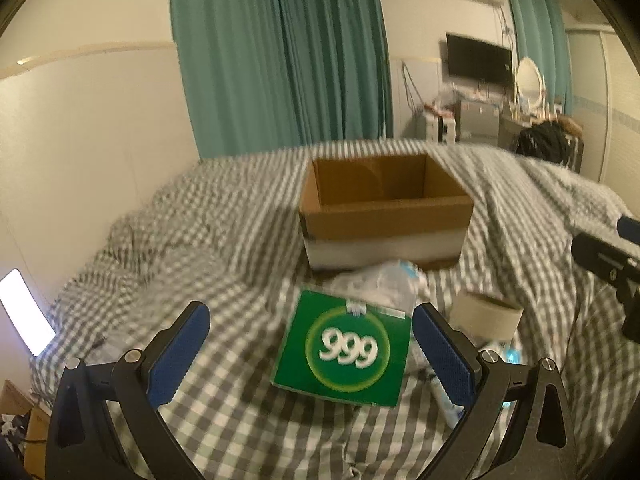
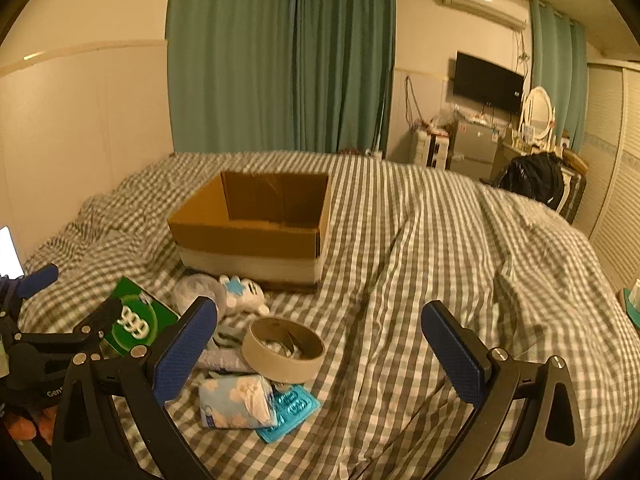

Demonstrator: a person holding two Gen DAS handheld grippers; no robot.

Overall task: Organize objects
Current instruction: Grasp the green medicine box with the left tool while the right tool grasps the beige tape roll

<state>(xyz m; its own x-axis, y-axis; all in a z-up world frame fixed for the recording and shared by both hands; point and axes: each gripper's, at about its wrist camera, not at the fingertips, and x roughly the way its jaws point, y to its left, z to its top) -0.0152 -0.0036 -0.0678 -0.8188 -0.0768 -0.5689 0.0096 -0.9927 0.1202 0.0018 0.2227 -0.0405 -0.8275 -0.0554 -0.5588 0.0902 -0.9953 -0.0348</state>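
- The left gripper (image 1: 311,346) hangs low over the bed (image 1: 224,216), its blue-padded fingers (image 1: 178,354) spread wide and holding nothing; the green box (image 1: 346,354) marked "999" lies flat on the checked cover between them, not touched by either pad.
- The right gripper (image 2: 318,348) hovers beside it, fingers (image 2: 454,354) likewise wide apart and empty.
- Just under the right gripper's left finger sit a blue-and-white tissue pack (image 2: 236,402) and a teal blister sheet (image 2: 292,410), the pack overlapping the sheet's edge.
- Just beyond these, a tape roll (image 2: 284,350) lies flat on the cover.
- Farther on, a white plush toy (image 2: 244,292) with a blue star rests near the front wall of the cardboard box (image 2: 252,228), beside a crumpled clear bag (image 2: 198,290).
- The cardboard box stands open-topped on the bed, its inside apparently bare as far as visible.
- At the back are teal curtains (image 2: 280,56), a wall-mounted screen (image 2: 488,82) and an air conditioner (image 2: 482,0).
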